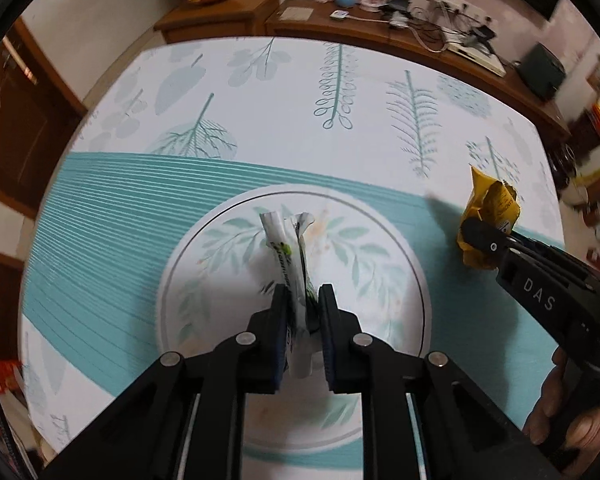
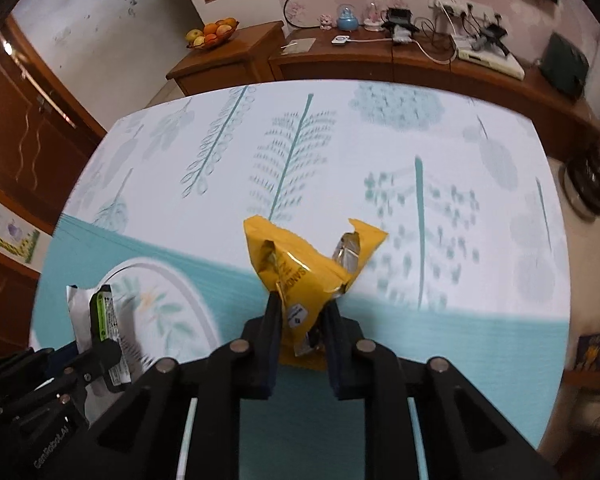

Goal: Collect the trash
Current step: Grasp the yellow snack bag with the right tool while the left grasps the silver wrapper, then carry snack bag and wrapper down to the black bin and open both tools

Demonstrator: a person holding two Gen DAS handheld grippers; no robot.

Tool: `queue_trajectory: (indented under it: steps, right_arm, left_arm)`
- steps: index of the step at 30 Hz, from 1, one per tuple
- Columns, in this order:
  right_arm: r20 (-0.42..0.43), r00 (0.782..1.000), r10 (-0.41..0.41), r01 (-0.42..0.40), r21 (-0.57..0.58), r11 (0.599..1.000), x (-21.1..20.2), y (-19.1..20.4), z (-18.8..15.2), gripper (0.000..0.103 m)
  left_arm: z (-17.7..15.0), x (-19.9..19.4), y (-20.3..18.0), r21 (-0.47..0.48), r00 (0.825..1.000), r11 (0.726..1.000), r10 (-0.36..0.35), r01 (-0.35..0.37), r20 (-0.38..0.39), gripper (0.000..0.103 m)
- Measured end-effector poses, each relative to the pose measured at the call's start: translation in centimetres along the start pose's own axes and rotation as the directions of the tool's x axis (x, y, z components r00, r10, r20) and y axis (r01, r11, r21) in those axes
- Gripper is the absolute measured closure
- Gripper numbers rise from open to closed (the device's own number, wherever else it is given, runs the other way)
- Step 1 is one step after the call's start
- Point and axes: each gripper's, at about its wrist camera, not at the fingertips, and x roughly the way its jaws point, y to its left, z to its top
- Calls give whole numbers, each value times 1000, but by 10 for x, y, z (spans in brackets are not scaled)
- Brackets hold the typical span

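Observation:
My left gripper (image 1: 302, 295) is shut on a white and green wrapper (image 1: 287, 256) and holds it upright above a round leaf-patterned plate (image 1: 384, 248). My right gripper (image 2: 303, 304) is shut on a crumpled yellow wrapper (image 2: 300, 258) and holds it above the table. In the left wrist view the right gripper (image 1: 478, 236) holds the yellow wrapper (image 1: 486, 204) to the right of the plate. In the right wrist view the left gripper (image 2: 104, 354) with the white and green wrapper (image 2: 96, 320) is at lower left, over the plate (image 2: 168, 304).
The table has a white and teal leaf-print cloth (image 1: 340, 120). Beyond its far edge stand wooden cabinets (image 2: 380, 60) with a fruit bowl (image 2: 212, 34), chargers and cables. A wooden door (image 2: 24, 128) is at left.

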Motion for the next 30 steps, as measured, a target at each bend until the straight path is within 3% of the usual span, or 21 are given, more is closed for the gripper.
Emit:
queue_trajectory:
  steps: [14,19,30]
  right_arm:
    - [123,988,93,-113,166,980,-123,55,-109,88]
    - [168,977,129,-172,272,947,-168,83,-167,88]
    - [233,971,62,-155,406,901,-227,160,-297,88]
  left_arm:
    - [-110,-115,78,153,985,978,-157,144,76,90]
    - [-152,-158,110,237,966,949,-236,207,101,90]
    - [-233,-217,176,355,905,862,-416,360,92,90]
